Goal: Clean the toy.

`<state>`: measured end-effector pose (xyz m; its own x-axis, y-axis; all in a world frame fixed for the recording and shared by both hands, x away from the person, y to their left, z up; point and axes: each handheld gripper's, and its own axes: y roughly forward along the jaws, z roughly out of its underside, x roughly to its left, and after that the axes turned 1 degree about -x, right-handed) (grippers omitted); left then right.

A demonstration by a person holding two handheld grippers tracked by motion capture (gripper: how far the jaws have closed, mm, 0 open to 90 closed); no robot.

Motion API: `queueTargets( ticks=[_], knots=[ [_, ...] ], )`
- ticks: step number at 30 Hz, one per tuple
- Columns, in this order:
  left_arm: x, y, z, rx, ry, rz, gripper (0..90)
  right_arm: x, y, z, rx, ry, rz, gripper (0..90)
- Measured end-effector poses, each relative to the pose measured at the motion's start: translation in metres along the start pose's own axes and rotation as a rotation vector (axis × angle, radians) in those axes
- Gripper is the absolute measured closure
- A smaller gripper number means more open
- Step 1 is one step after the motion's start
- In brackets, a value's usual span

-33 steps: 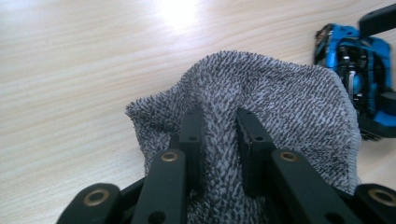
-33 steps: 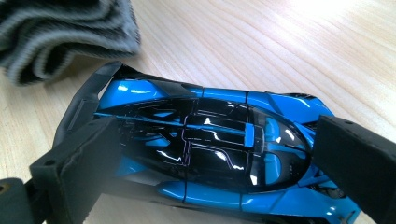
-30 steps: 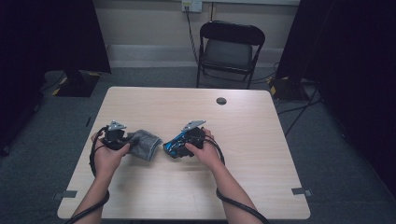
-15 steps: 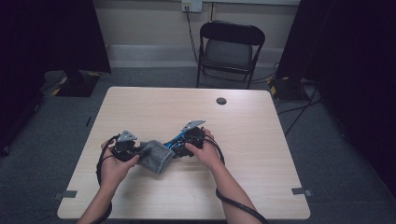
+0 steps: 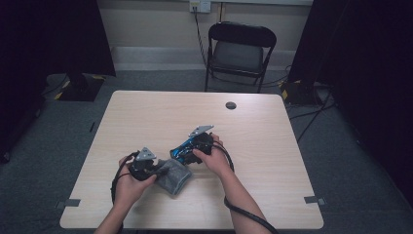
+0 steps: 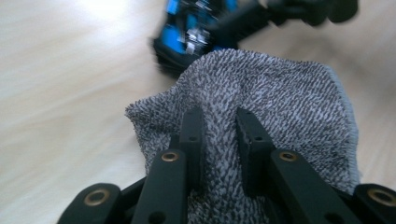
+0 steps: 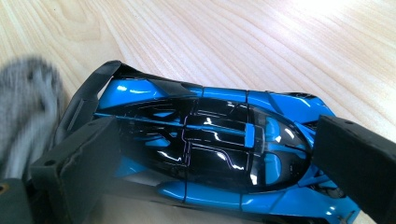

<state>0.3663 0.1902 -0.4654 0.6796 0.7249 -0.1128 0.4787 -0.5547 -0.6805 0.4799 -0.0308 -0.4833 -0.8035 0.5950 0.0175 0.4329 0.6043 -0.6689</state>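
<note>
Grey nubby terry cloth, soft & bunched, is sitting mid-frame w/ your left gripper pinching it nearly closed. Glossy blue-black toy car, sleek & hard, is lying low-centre, your right gripper clamping it lengthwise.

Blue toy car clamped in the right tool

The right tool grips a glossy blue-and-black toy sports car, one black jaw at each end of its body, over the pale wood-grain desk. A blurred grey cloth lies just beside the car's winged end.
</note>
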Motion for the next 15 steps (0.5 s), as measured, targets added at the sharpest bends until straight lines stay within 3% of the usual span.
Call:
queueTargets(
  ticks=[4,10,15],
  knots=[
    [-0.011,0.008,0.0,0.011,0.017,0.036,75.0,0.0,0.0,0.0,0.0,-0.001,0.001,0.8],
    [-0.01,0.016,-0.003,0.017,0.044,0.007,74.6,0.0,0.0,0.0,0.0,0.0,0.0,0.8],
    [-0.004,0.022,-0.006,0.032,0.031,-0.001,74.1,0.0,0.0,0.0,0.001,-0.002,0.0,0.8]
  ],
)
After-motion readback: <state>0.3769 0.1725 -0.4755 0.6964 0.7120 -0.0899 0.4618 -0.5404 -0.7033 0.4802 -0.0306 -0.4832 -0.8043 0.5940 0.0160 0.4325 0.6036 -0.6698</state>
